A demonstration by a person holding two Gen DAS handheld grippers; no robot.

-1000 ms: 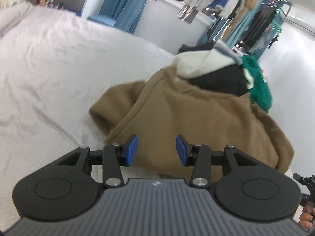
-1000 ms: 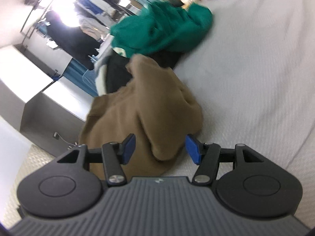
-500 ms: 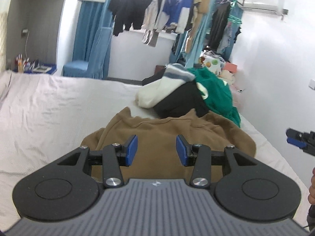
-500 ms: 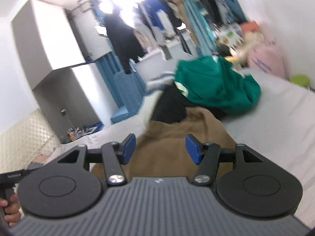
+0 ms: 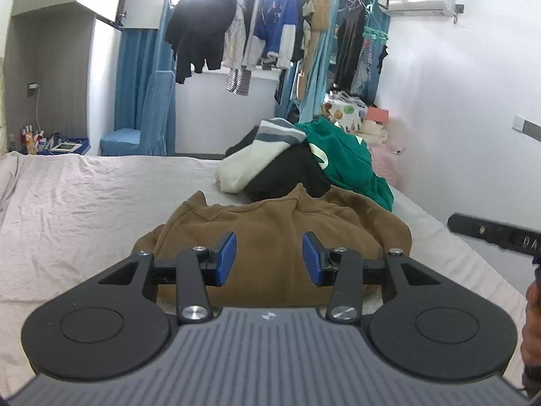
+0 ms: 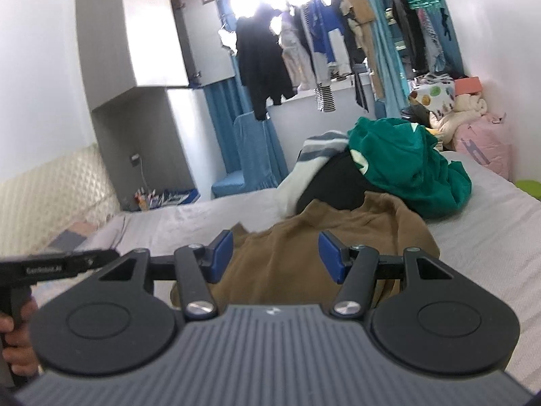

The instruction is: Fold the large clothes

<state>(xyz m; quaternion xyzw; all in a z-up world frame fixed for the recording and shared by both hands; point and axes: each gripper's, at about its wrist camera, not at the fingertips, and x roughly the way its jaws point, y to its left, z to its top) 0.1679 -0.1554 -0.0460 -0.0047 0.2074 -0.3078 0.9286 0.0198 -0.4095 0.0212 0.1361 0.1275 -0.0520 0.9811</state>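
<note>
Left wrist view: the left hand-held gripper [image 5: 268, 258] is wide open and holds nothing. It hangs above the near edge of the brown top [image 5: 280, 230], which lies bunched on the bed [image 5: 84, 203]. The top is right in front, at 12 o'clock, so the blue pads could drop onto it. Behind it, at 1 o'clock, sits a pile: a white top [image 5: 257, 159], a black one [image 5: 290, 176] and a green one [image 5: 348, 165]. They look like they wait their turn. The brown top touches the pile. At 3 o'clock the right hand-held gripper [image 5: 497, 235] pokes in from the edge.

Right wrist view: the right hand-held gripper [image 6: 275, 257] is wide open too, with nothing in it. The brown top [image 6: 304, 247] fills the space between and past its pads. The green top [image 6: 405, 172] lies at 1 o'clock on the pile. At 9 o'clock the left hand-held gripper [image 6: 61, 265] shows. I think both are held side by side so each can take one side of the brown top and spread it flat first.
</note>
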